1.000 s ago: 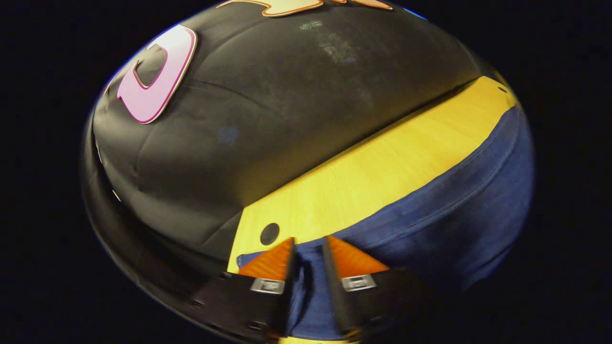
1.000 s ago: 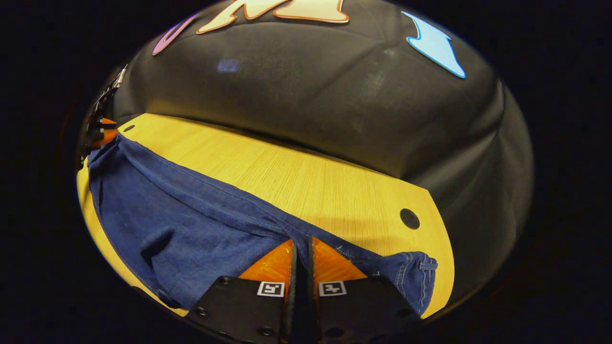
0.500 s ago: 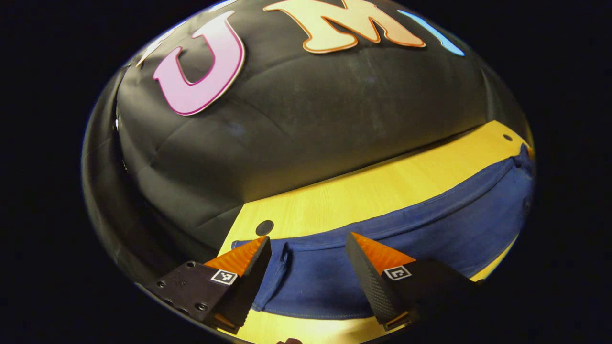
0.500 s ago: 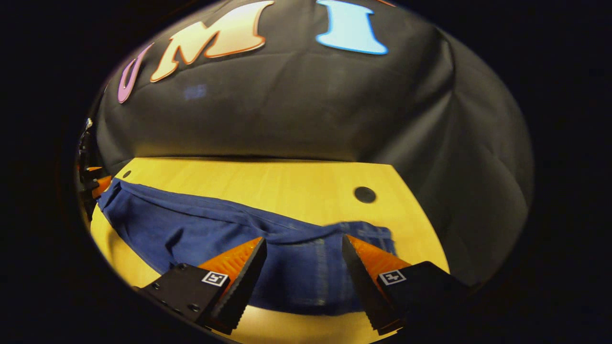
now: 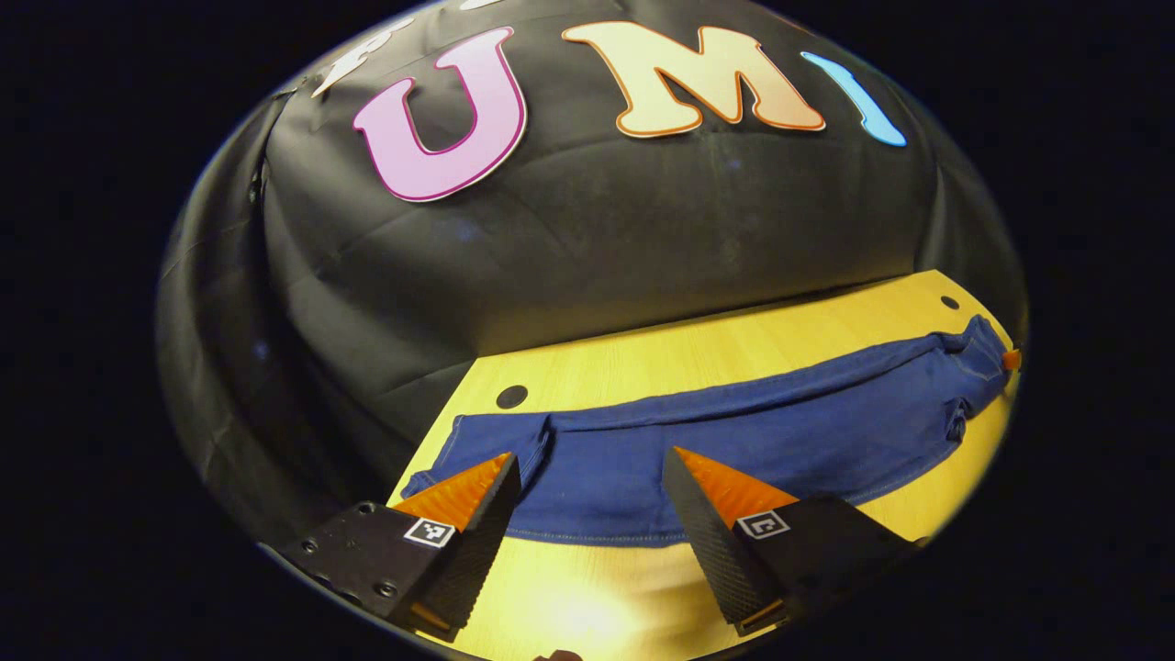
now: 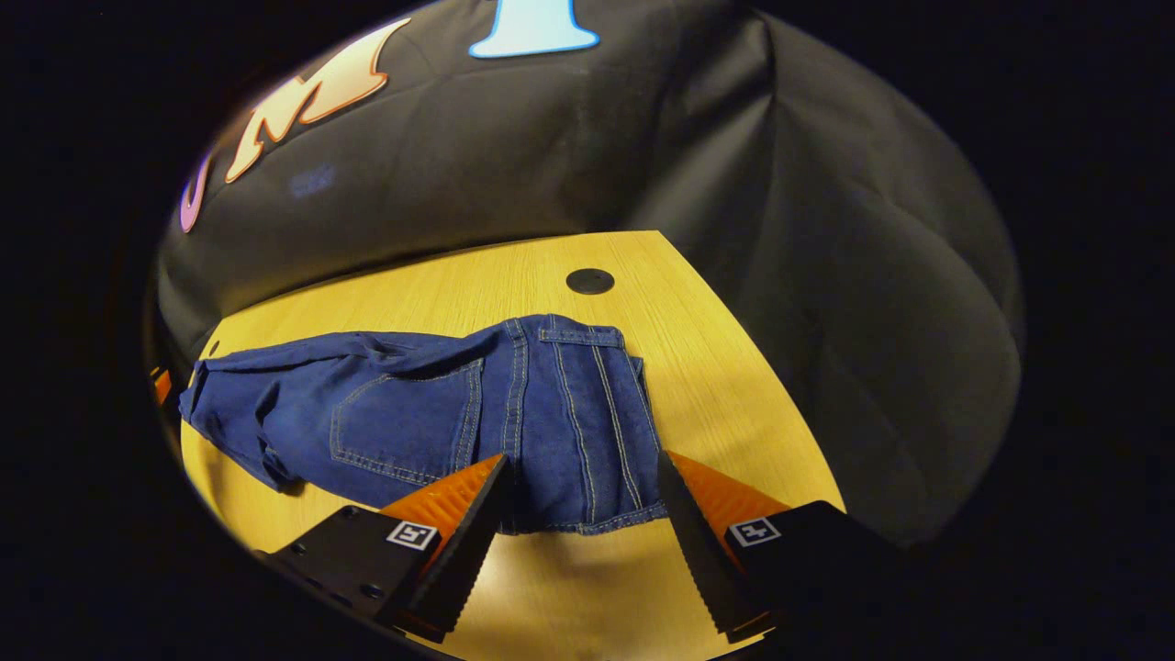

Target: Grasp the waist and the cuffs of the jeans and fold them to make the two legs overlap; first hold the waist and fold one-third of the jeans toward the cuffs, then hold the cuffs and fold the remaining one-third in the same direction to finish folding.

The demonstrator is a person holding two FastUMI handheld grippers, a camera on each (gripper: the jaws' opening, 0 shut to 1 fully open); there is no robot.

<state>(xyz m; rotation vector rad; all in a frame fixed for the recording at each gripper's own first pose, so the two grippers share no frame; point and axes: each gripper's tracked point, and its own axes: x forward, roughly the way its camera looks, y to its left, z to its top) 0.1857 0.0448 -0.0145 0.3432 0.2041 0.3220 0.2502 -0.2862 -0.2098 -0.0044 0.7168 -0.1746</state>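
Left gripper view has our left claw (image 5: 587, 477) spread wide above the worktop (image 5: 698, 353), holding nothing, with the cuff end of the jeans (image 5: 725, 441) lying flat just beyond its tips. In the right gripper view our right claw (image 6: 580, 477) is likewise apart and empty, and the waist end of the jeans (image 6: 441, 413) sits between and ahead of its fingers, back pocket and belt loops facing up. The legs look already laid one over the other, so we judge the next step to be folding the waist third toward the cuffs. To do it well, we take the waistband through both layers, close firmly, lift only enough to clear the cloth, and carry it straight along the legs so the side seams stay lined up. Our left claw can pin the cuffs if the denim drags.
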